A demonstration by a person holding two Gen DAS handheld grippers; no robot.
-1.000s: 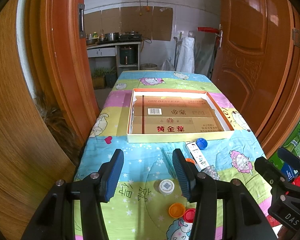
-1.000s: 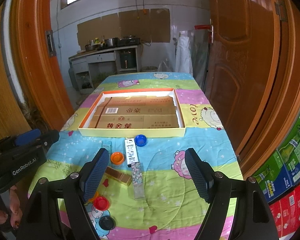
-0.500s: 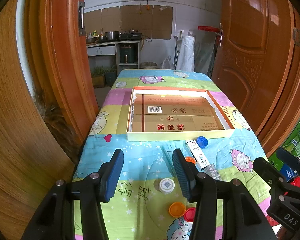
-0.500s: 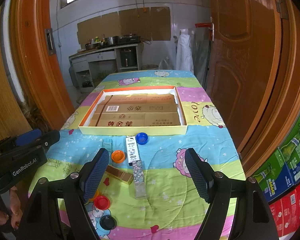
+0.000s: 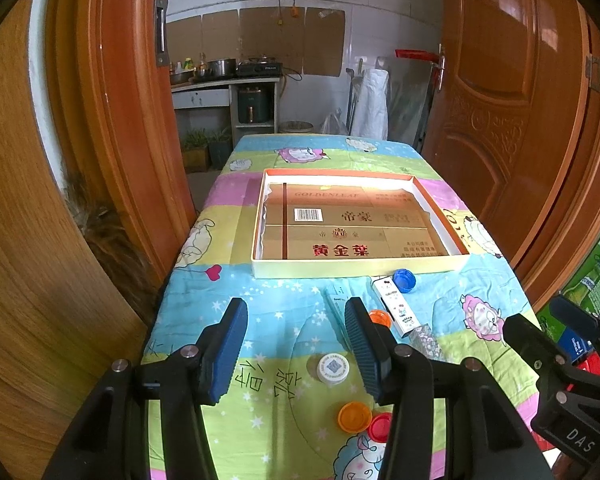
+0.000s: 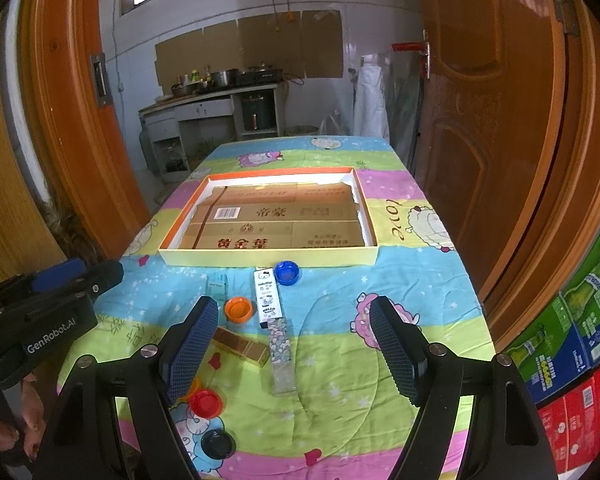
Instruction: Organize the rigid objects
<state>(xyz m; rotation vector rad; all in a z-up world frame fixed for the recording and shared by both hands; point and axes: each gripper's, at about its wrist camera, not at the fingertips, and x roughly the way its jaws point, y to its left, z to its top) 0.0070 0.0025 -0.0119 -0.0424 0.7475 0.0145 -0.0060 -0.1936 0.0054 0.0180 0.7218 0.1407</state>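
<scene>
While jaws gape, box (image 6: 269, 307) label reads, perhaps, "HELLO KITTY".

Doors: orange wooden door leaves (image 5: 512, 92) stand on both sides of the table.
Table cover: cartoon-print cloth (image 6: 412, 292) in blue, green and pink bands.
Back wall: kitchen counter (image 6: 204, 108) with pots; cardboard sheets (image 5: 272, 40) on the tiles.
Right: stacked printed cartons (image 6: 580, 344).

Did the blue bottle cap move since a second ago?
No. The blue bottle cap sits just in front of the shallow box and beside the Hello Kitty box, as before.
</scene>
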